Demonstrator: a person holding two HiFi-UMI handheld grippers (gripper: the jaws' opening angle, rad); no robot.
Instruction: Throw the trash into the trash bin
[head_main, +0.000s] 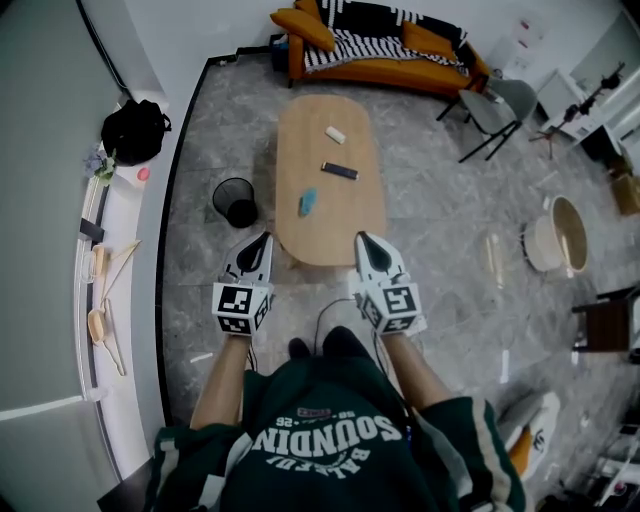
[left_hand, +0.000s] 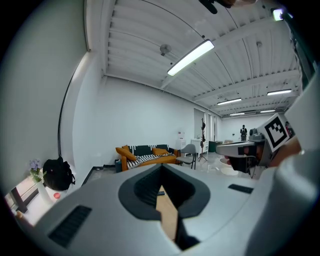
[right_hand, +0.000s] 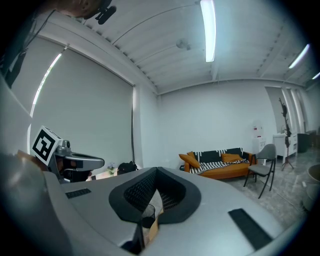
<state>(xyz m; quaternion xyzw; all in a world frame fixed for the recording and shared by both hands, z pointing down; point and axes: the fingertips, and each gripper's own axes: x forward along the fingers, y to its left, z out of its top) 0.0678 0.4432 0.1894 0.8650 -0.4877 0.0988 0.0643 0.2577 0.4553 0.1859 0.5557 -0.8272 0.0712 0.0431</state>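
On the oval wooden table (head_main: 345, 225) lie a blue piece of trash (head_main: 307, 202), a black bar-shaped item (head_main: 339, 171) and a small white item (head_main: 335, 134). A black mesh trash bin (head_main: 236, 202) stands on the floor by the table's left edge. My left gripper (head_main: 262, 243) is shut and empty, its tip just short of the table's near left corner, to the right of the bin. At the near right corner my right gripper (head_main: 364, 243) is also shut and empty. In the right gripper view the bin (right_hand: 148, 220) shows below the jaws.
An orange sofa (head_main: 380, 45) with a striped throw stands beyond the table, with a grey chair (head_main: 495, 105) to its right. A black bag (head_main: 135, 130) sits on the white ledge (head_main: 120, 260) along the left wall. A round basket (head_main: 555, 235) is on the floor at right.
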